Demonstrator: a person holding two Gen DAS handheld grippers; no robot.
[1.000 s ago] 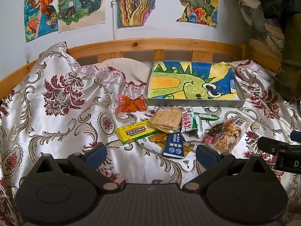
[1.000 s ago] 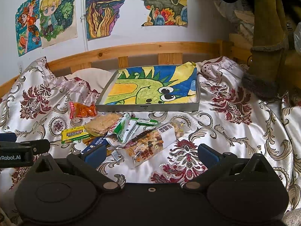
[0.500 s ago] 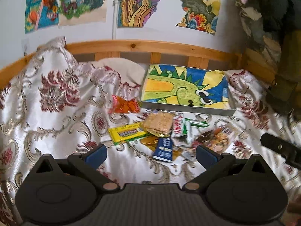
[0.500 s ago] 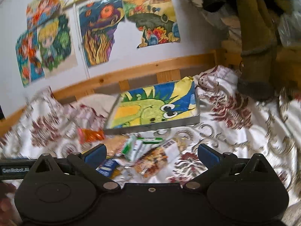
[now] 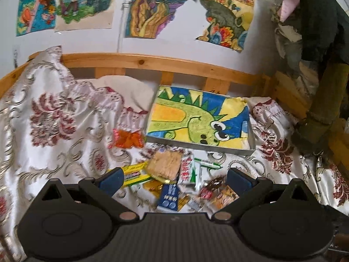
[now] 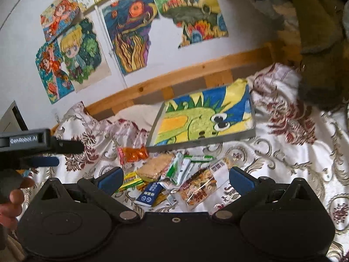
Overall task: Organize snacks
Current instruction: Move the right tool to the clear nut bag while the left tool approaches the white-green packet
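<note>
A pile of snacks lies on the satin bedspread, just beyond both pairs of fingers. In it are an orange packet (image 5: 126, 139) (image 6: 133, 154), a cracker pack (image 5: 164, 166) (image 6: 156, 168), a yellow pack (image 5: 135, 174), a blue pack (image 5: 169, 196) (image 6: 149, 193), green-and-white packs (image 5: 189, 172) (image 6: 178, 170) and a mixed-nut bag (image 5: 218, 193) (image 6: 200, 187). Behind the pile sits a shallow grey box with a dinosaur drawing (image 5: 198, 122) (image 6: 205, 120). My left gripper (image 5: 174, 179) (image 6: 69, 154) is open and holds nothing. My right gripper (image 6: 175, 178) is open too, above the near edge of the pile.
A wooden bed rail (image 5: 152, 62) runs behind the box, with drawings on the wall (image 5: 152, 6) above. Dark clothes and an olive boot (image 5: 327, 96) crowd the right side. A person's hand (image 6: 11, 196) holds the left gripper. The bedspread (image 5: 54, 120) is rumpled at left.
Both cameras have tilted upward, so the snack pile sits lower in each view and more wall shows. The right view has rolled. Both grippers stay open and nothing was picked up.
</note>
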